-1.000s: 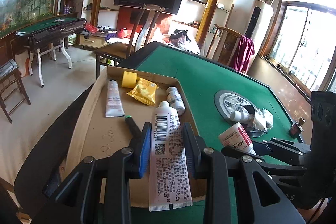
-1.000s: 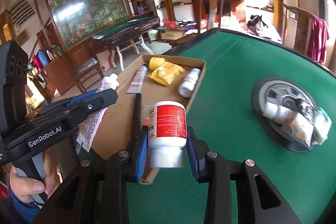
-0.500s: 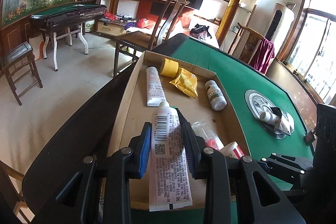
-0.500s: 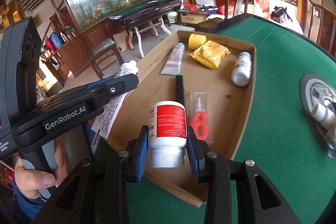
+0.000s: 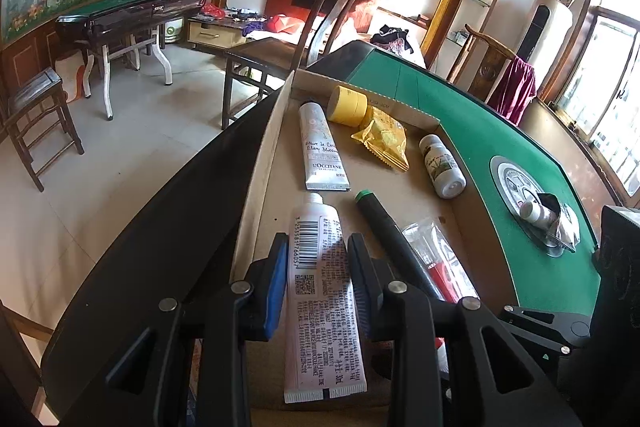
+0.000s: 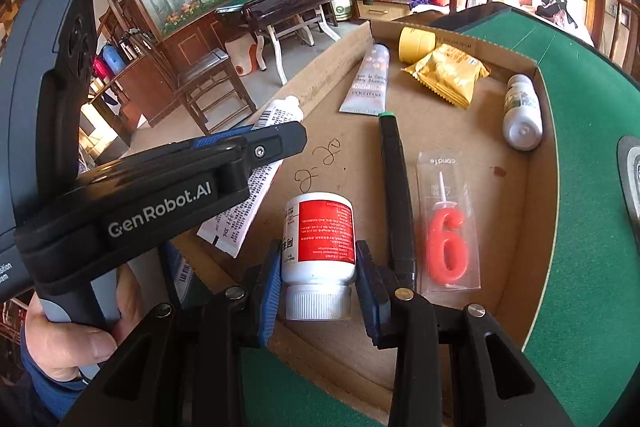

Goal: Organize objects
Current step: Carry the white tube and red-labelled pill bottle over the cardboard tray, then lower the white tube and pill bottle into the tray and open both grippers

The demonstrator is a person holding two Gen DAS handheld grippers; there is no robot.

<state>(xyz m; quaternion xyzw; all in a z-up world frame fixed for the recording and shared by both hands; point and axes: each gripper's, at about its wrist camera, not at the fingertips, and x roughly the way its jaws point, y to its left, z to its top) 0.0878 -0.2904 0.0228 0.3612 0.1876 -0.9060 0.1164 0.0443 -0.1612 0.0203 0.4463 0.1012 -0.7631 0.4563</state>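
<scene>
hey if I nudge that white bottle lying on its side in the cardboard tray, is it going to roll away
Probably a little. The white bottle lies on its side and looks round, so a sideways push would likely roll it. It sits close to the cardboard tray wall, which should stop it quickly. It looks like light plastic, so a gentle touch may be enough.

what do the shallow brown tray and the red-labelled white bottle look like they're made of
Shallow brown tray: probably corrugated cardboard, matte, with raw cut edges and pen scribbles on its floor. Red-labelled white bottle: likely plastic, smooth and slightly glossy, with a ribbed screw cap and paper label.
</scene>
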